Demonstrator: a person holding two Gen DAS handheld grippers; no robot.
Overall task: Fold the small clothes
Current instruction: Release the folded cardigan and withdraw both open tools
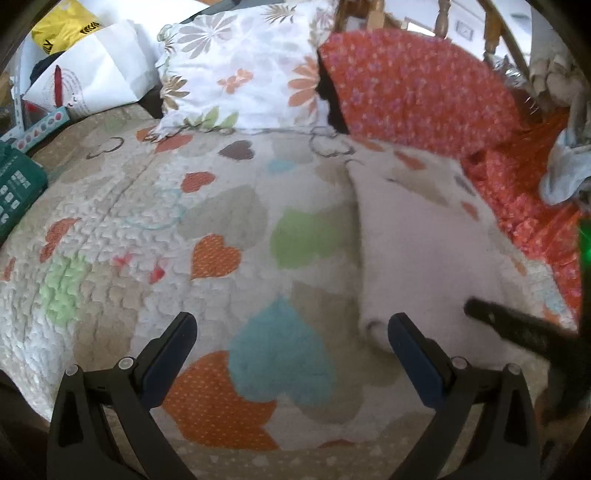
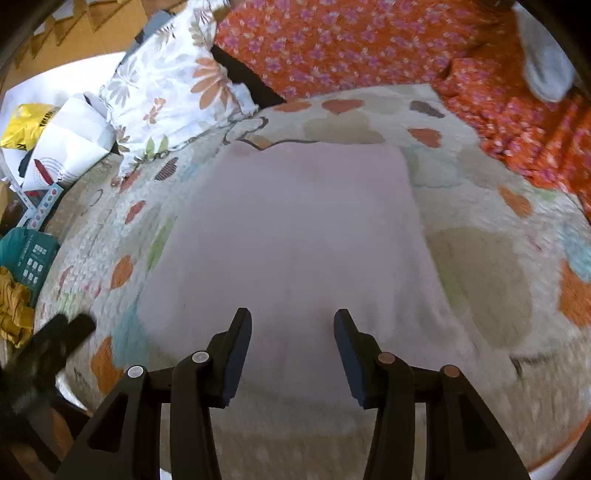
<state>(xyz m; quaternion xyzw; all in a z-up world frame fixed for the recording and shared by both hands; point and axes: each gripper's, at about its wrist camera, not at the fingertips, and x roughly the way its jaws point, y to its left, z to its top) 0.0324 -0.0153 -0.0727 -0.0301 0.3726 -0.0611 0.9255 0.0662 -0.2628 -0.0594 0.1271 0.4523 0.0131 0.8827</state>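
A small pale white garment [image 2: 295,236] lies flat on the heart-patterned quilt [image 2: 480,266]. In the left wrist view the garment [image 1: 417,251] lies to the right on the quilt [image 1: 155,236]. My left gripper [image 1: 291,328] is open and empty above the quilt, its right finger by the garment's near left edge. My right gripper [image 2: 293,325] is open and empty just over the garment's near end. The right gripper shows as a dark blur in the left wrist view [image 1: 517,332], and the left gripper as one in the right wrist view [image 2: 55,339].
A floral pillow [image 1: 240,66] and an orange flowered blanket [image 1: 417,85] lie at the back of the bed. A white paper bag [image 1: 96,74], a yellow bag [image 1: 62,26] and a green pack [image 1: 18,188] sit at the left. A light blue cloth [image 1: 565,173] lies at the right.
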